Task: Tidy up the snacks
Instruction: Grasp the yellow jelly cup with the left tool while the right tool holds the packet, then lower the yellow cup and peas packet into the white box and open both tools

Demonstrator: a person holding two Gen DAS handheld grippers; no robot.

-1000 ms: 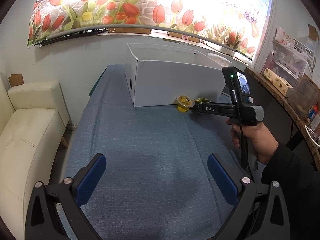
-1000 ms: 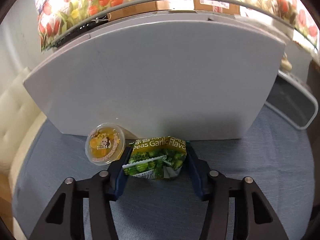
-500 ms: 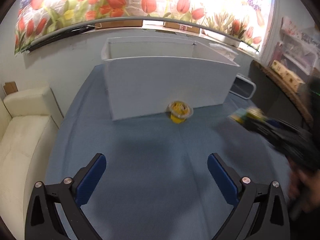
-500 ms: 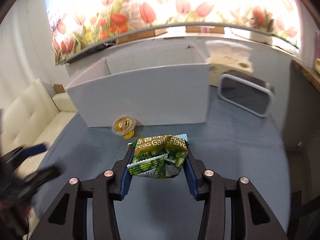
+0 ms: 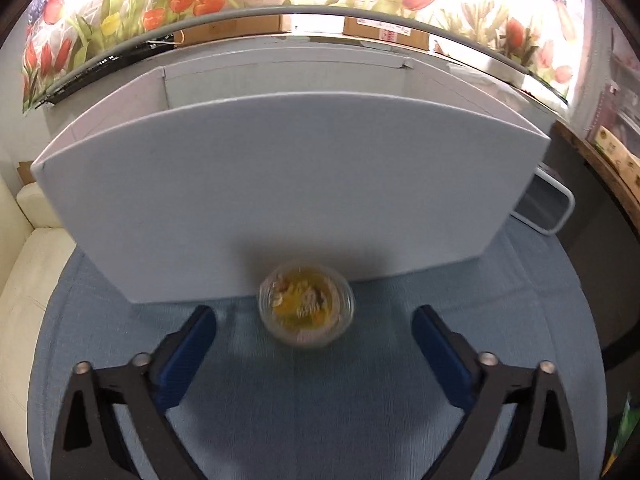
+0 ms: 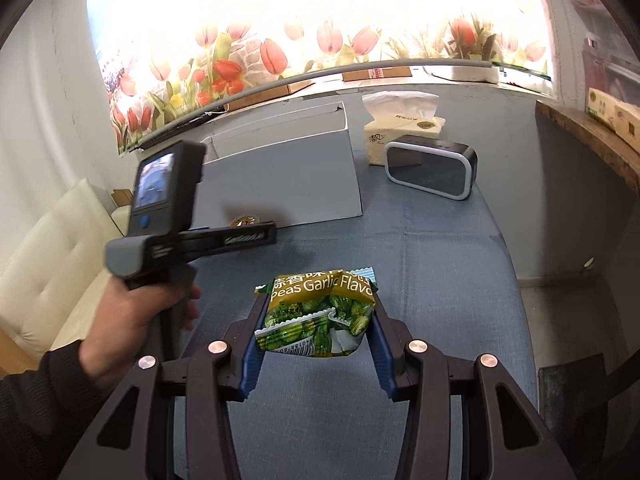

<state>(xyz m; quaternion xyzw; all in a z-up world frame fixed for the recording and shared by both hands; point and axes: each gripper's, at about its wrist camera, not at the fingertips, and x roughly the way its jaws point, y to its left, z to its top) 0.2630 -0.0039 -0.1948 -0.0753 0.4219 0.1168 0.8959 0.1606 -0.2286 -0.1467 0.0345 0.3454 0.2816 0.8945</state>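
Blue-clothed counter (image 5: 312,432) before the white box (image 5: 288,184): you are bringing the left hand-held gripper (image 5: 314,338), wide but just narrowing, around the untouched jelly cup (image 5: 306,310), while your right hand-held gripper (image 6: 316,322) is pinching the pea packet (image 6: 318,312) aloft for boxing.

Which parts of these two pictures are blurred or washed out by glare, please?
Left wrist view: the jelly cup is motion-blurred, the white box sharp. Right wrist view: the tulip window is blown out, the pea packet crisp.
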